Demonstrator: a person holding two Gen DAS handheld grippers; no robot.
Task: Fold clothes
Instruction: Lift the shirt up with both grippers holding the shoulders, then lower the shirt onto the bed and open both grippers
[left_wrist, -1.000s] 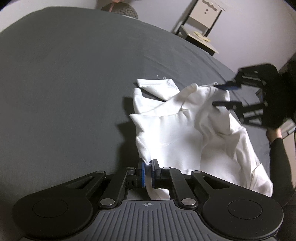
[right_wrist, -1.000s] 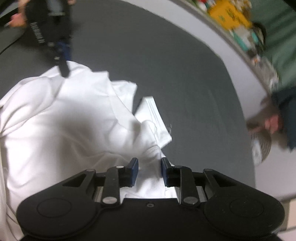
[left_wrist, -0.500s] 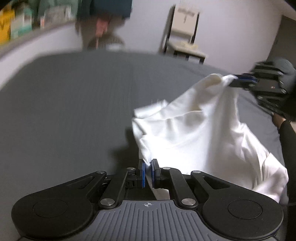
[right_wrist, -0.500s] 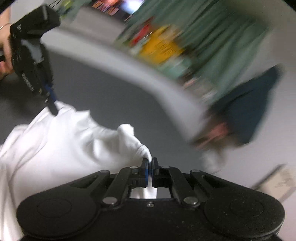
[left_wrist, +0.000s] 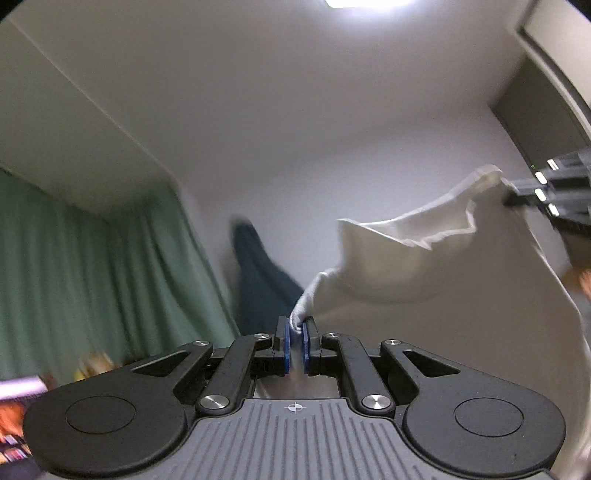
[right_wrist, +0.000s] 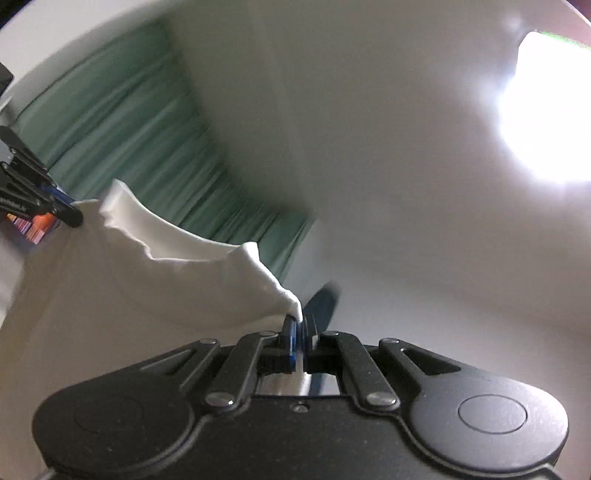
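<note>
A white garment (left_wrist: 436, 280) hangs in the air, stretched between both grippers. My left gripper (left_wrist: 295, 326) is shut on one corner of it, the cloth bunched between the blue pads. In the right wrist view the same white garment (right_wrist: 129, 288) spreads to the left, and my right gripper (right_wrist: 300, 326) is shut on its other corner. Each gripper shows in the other's view: the right gripper (left_wrist: 517, 192) at the far right edge, the left gripper (right_wrist: 72, 218) at the far left edge. The lower part of the garment is hidden below the grippers.
Both cameras point up at the pale walls and ceiling. Green curtains (left_wrist: 92, 266) hang at the left, a dark blue cloth (left_wrist: 262, 280) hangs on the wall, and a bright ceiling light (right_wrist: 546, 122) glares. A hand (left_wrist: 583, 280) shows at the right edge.
The right gripper shut on the garment. Both grippers then lifted it off the dark surface and tilted upward; the surface has dropped out of view.
</note>
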